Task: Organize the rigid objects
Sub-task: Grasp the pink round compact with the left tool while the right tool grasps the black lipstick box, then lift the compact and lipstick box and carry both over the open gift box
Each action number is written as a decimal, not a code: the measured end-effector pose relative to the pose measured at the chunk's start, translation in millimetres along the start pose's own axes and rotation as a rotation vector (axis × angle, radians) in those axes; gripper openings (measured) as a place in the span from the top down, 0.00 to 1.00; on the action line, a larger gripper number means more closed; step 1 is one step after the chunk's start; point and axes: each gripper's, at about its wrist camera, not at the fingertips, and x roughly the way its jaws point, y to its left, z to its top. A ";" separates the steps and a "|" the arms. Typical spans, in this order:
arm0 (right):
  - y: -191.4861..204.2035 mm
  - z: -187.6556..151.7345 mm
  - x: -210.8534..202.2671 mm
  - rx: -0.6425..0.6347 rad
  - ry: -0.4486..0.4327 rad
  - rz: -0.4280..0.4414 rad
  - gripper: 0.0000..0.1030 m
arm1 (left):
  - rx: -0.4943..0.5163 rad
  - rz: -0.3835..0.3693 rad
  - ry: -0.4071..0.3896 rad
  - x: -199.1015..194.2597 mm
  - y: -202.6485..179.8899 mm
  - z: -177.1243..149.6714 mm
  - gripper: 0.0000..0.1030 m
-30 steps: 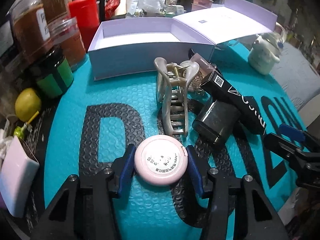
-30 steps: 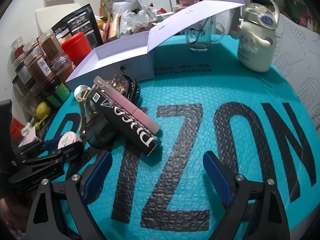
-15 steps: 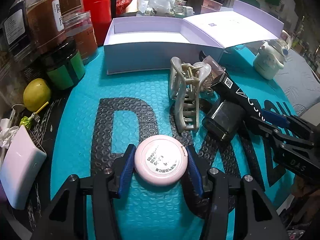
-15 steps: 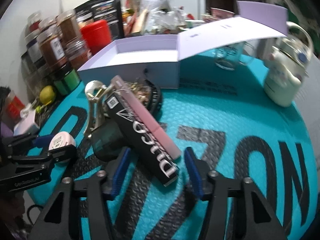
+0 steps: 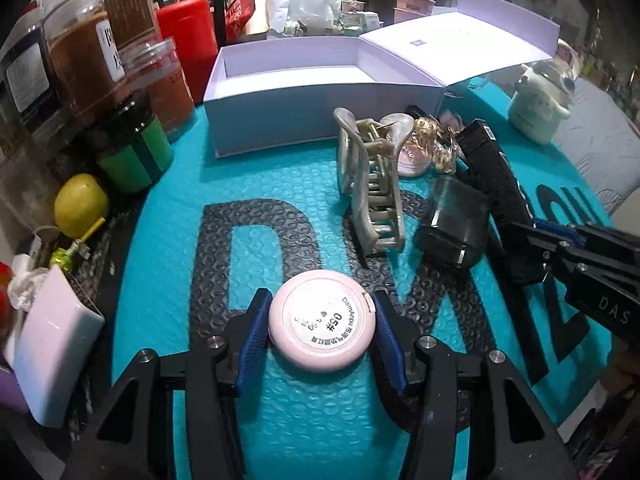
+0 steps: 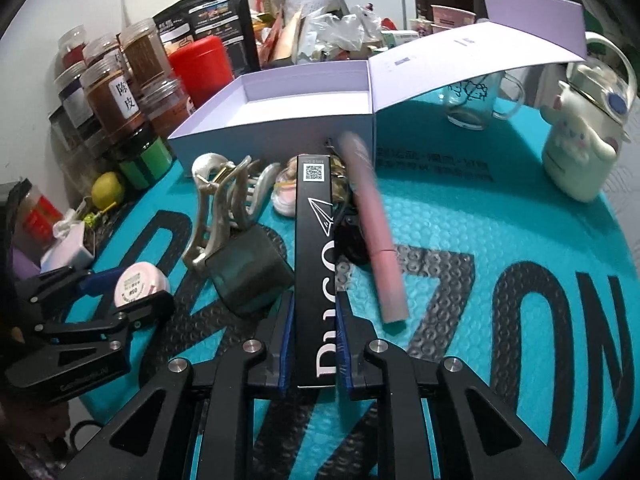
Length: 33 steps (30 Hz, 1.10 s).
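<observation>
- Closing my right gripper (image 6: 313,354) on the near end of the long black carton (image 6: 314,248), I have the blue pads on both its sides, so the far end with the QR code sticks out unsupported toward the open lavender box (image 6: 280,120). The carton could sag or pivot in the grip if I lift fast.
- Lying just beside the carton is the pink tube (image 6: 374,236), blurred in the right view, so I judge it loose. A careless lift may send it rolling across the teal bubble mat (image 6: 500,208).
- Crowding the carton's left side are the dark smoky cube (image 6: 248,276) and the pearly hair claw (image 6: 224,208). Dragging instead of lifting would likely shove both.
- Holding the round pink compact (image 5: 322,322), my left gripper (image 5: 320,332) has its pads pressing the rim at two small spots. A curved rim like that can squirt out if I tilt.
- Working this near each other, my two grippers could collide if both head for the box at once.
- Sitting behind the pile, the box has a front wall to clear. Coming in low, the carton's long end would probably hit it or the raised lid (image 6: 480,52).
</observation>
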 end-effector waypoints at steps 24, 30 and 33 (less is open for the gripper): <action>12.1 -31.7 -39.7 0.061 -0.026 -0.009 0.82 | -0.014 0.012 -0.076 -35.3 6.6 -10.3 0.51; 14.0 -34.6 -48.1 0.052 -0.039 -0.021 0.82 | -0.013 0.001 -0.102 -44.1 4.5 -3.2 0.51; 14.7 -32.0 -50.8 0.038 -0.049 -0.028 0.82 | -0.006 -0.005 -0.122 -47.8 4.4 5.2 0.51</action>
